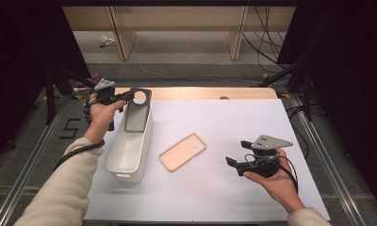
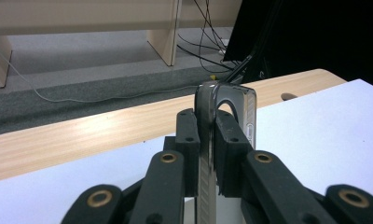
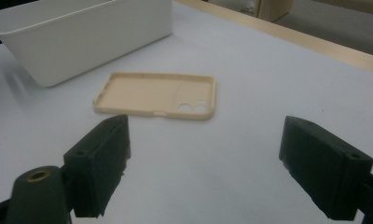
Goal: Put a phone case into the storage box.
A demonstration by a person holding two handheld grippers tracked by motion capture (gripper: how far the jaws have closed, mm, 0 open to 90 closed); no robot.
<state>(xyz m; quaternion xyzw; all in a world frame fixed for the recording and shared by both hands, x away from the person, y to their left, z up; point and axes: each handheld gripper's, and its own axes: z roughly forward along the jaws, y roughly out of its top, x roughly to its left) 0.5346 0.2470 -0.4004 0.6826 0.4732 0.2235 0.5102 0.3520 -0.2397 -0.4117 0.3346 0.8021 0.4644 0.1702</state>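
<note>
My left gripper [image 1: 123, 98] is shut on a dark grey phone case [image 1: 138, 110] with a round camera hole, holding it by its edge above the far end of the white bin [image 1: 123, 160]. In the left gripper view the phone case [image 2: 231, 105] stands edge-on between the two black pads, which press on it. A beige phone case [image 1: 182, 151] lies open side up on the white mat, right of the bin. My right gripper [image 1: 237, 153] is open above the mat, to the right of the beige phone case [image 3: 159, 95], with nothing between its jaws [image 3: 205, 161].
The white bin [image 3: 82, 37] stands lengthwise at the left of the white mat [image 1: 252, 122]. A wooden table edge [image 1: 210, 92] runs along the far side. Beyond it are floor cables and wooden furniture legs. Dark stands flank the table on both sides.
</note>
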